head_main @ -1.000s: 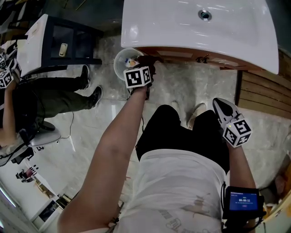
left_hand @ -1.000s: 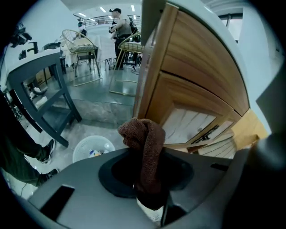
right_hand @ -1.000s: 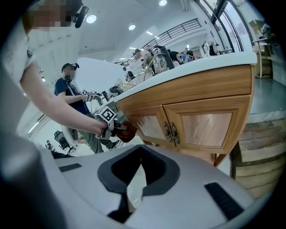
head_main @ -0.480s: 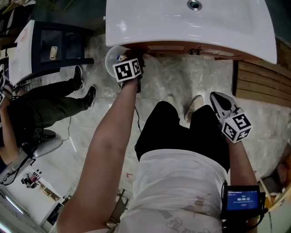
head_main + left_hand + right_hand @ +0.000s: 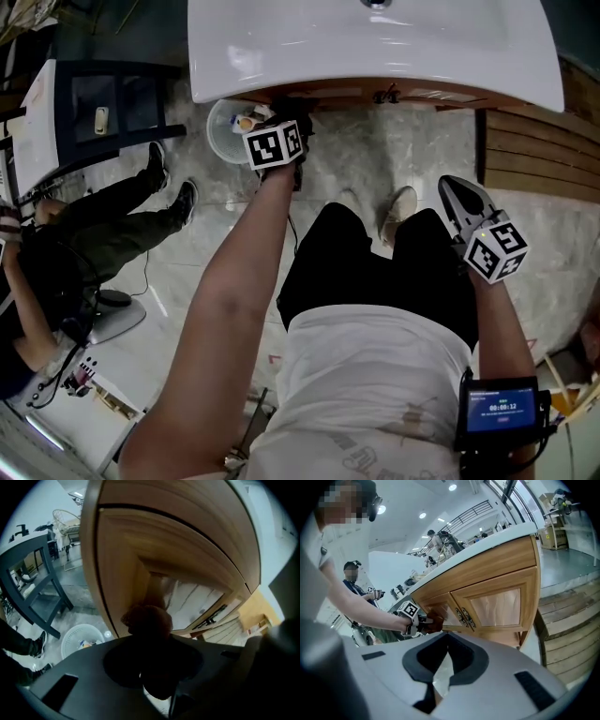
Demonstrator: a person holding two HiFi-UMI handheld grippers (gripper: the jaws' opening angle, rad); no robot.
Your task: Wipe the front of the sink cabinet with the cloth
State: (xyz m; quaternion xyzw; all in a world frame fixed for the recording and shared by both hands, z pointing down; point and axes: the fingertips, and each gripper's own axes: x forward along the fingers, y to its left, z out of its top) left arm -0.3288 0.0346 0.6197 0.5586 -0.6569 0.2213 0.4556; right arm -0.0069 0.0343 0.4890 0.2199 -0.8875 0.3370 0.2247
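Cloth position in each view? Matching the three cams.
Head view: cloth at top, left of centre, under the sink rim.
Left gripper view: centre, held in the left hand-held gripper, at the cabinet front.
Right gripper view: left of centre, on the cabinet door.
Shared landmark: door handles.

white t-shirt (image 5: 375, 375) with faint grey print, short-sleeved; black shorts (image 5: 356, 272); pale shoes (image 5: 401, 208). black band on the right wrist carrying a small blue-lit screen (image 5: 501, 408). left gripper (image 5: 291, 117) dark, near-black shell, topped by a white cube (image 5: 274, 145) with black square markers. right gripper (image 5: 453, 190) pale grey, tapered, with dark inner pads, narrow dark slots, and a matching marker cube (image 5: 495, 251).
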